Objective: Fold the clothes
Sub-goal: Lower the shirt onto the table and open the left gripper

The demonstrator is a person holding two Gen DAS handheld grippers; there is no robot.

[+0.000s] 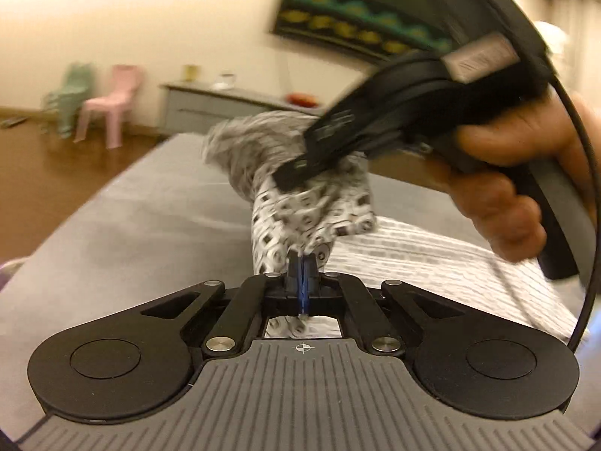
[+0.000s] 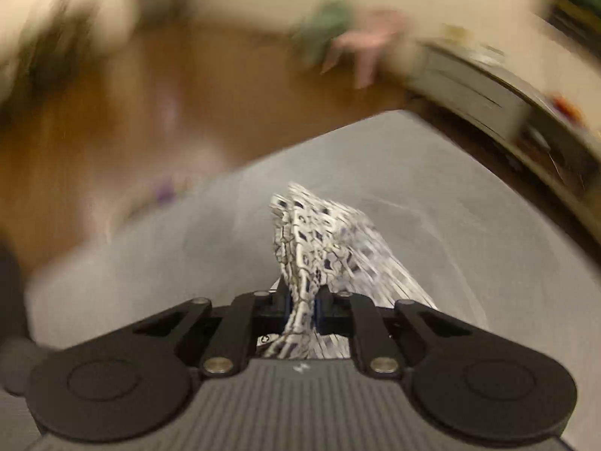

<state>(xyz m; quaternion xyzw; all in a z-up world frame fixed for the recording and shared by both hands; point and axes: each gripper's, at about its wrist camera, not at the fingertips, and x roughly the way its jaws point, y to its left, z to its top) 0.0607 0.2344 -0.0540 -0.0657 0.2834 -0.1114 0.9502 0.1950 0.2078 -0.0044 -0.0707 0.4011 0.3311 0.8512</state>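
Observation:
A white garment with a black geometric print is lifted above a grey bed. My left gripper is shut on a bunched part of it. My right gripper, held in a hand, reaches in from the upper right and pinches the same garment higher up. In the right wrist view my right gripper is shut on a fold of the garment, which trails away to the right over the bed. That view is heavily blurred.
A white striped cloth lies on the bed at the right. Beyond the bed are a wooden floor, a pink chair, a green chair and a grey dresser.

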